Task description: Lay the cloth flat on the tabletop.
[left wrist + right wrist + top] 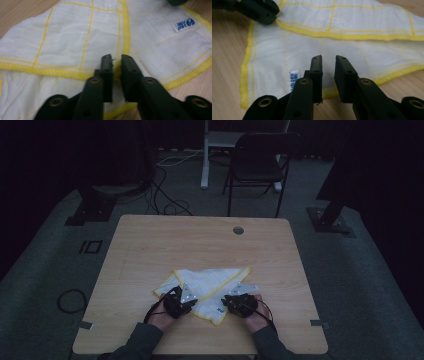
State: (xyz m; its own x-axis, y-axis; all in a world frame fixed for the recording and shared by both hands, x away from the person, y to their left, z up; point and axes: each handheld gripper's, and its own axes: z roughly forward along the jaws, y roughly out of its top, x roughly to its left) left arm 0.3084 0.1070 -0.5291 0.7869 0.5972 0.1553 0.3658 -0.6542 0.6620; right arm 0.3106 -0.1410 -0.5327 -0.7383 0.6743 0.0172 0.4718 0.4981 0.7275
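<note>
A white cloth [210, 282] with yellow hems and grid lines lies partly folded on the near middle of the wooden table [200, 240]. My left gripper [186, 295] is at the cloth's near left part. In the left gripper view its jaws [117, 58] stand almost together, with a ridge of yellow hem of the cloth [75, 37] pinched between them. My right gripper [231, 297] is at the cloth's near right corner. Its jaws [328, 60] stand a little apart just over the cloth [352, 47], with nothing between them. A blue-printed label [293, 78] lies beside them.
The table has a round cable hole [238, 230] near its far edge. Beyond the table stand a dark folding chair [257, 162] and a white desk leg [205, 155]. Cables [167, 205] lie on the grey carpet, and black stand bases sit at both sides.
</note>
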